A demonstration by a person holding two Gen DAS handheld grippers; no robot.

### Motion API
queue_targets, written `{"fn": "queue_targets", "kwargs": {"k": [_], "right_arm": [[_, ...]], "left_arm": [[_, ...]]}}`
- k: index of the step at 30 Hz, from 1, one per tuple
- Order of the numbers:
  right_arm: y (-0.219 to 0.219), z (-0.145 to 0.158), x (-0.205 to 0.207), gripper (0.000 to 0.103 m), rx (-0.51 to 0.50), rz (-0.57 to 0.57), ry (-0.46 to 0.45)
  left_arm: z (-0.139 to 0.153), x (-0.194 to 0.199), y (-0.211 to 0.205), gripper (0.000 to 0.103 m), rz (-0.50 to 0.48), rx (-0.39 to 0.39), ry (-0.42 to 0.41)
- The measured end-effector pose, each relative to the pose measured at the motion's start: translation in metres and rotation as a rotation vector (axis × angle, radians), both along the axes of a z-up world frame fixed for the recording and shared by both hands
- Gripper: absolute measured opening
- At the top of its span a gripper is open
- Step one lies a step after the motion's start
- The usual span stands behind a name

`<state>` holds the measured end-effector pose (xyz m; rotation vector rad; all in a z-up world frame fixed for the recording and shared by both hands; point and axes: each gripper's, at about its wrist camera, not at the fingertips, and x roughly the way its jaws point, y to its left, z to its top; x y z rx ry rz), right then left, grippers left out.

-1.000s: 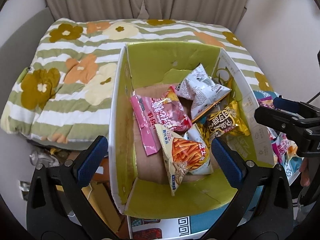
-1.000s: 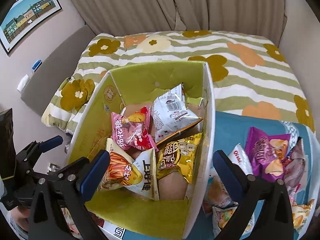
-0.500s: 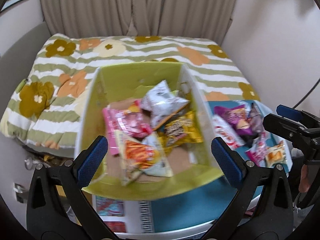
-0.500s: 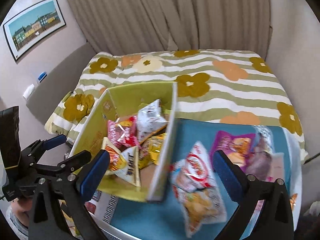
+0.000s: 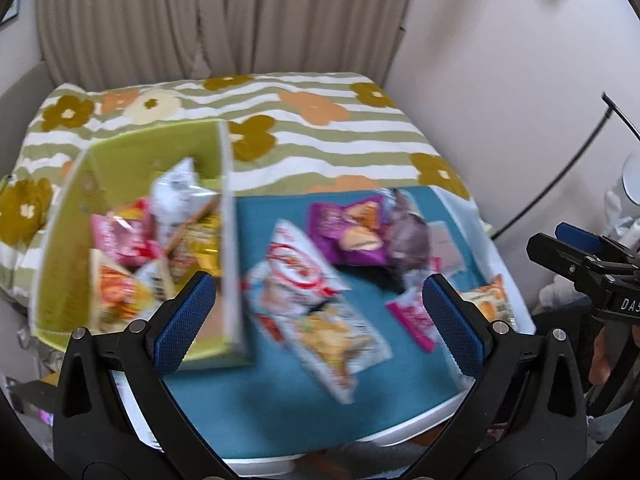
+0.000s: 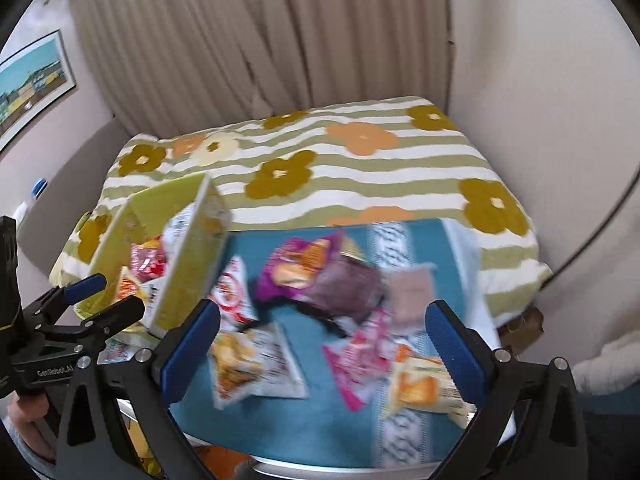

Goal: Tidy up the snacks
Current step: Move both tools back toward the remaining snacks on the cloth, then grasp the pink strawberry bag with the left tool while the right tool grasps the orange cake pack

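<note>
A green cardboard box (image 5: 64,232) at the left holds several snack bags, such as a pink one (image 5: 116,236) and a silver one (image 5: 180,192). Loose bags lie on the blue table top (image 5: 280,392) to its right: a white-red bag (image 5: 296,272), a purple bag (image 5: 344,228), a pink bag (image 6: 360,356) and an orange bag (image 6: 420,384). My left gripper (image 5: 318,312) is open and empty above the table's front. My right gripper (image 6: 320,344) is open and empty above the loose bags. The frames are blurred by motion.
A bed with a green-striped flowered cover (image 5: 320,132) lies behind the table, against beige curtains (image 6: 260,40). A wall (image 5: 520,80) with a black cable stands at the right. A framed picture (image 6: 28,84) hangs at the left.
Both grippers have swung to the right and pulled back from the box. The loose bags on the blue table have come into view. Both stay open and empty.
</note>
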<state>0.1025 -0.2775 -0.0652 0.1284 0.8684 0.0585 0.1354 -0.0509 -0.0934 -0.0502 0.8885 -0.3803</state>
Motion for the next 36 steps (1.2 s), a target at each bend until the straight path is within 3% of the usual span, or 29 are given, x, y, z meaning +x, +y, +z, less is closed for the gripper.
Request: {"fn": "queue_targets", "kwargs": {"k": [6, 9, 17, 27, 32, 34, 36], "right_arm": [[-0.061, -0.017, -0.018, 0.102, 0.007, -0.049, 0.007], [-0.078, -0.029, -0.023, 0.102, -0.039, -0.070, 0.008], [-0.109, -0.079, -0.033, 0.102, 0.025, -0.171, 0.056], [-0.106, -0.123, -0.035, 0.102, 0.057, -0.289, 0.124], [-0.101, -0.139, -0.028, 0.102, 0.050, -0.316, 0.160], [-0.099, -0.145, -0.025, 0.102, 0.035, -0.326, 0.177], [-0.097, -0.149, -0.023, 0.102, 0.022, -0.327, 0.179]], "left_arm": [[-0.024, -0.007, -0.069, 0.102, -0.077, 0.030, 0.026], [-0.040, -0.006, -0.101, 0.102, -0.141, 0.058, 0.036], [-0.099, 0.009, -0.160, 0.102, -0.371, 0.129, 0.093], [-0.153, 0.020, -0.189, 0.102, -0.546, 0.219, 0.127], [-0.171, 0.030, -0.197, 0.094, -0.591, 0.233, 0.154], [-0.178, 0.036, -0.202, 0.085, -0.587, 0.234, 0.198], [-0.184, 0.041, -0.208, 0.082, -0.585, 0.222, 0.237]]}}
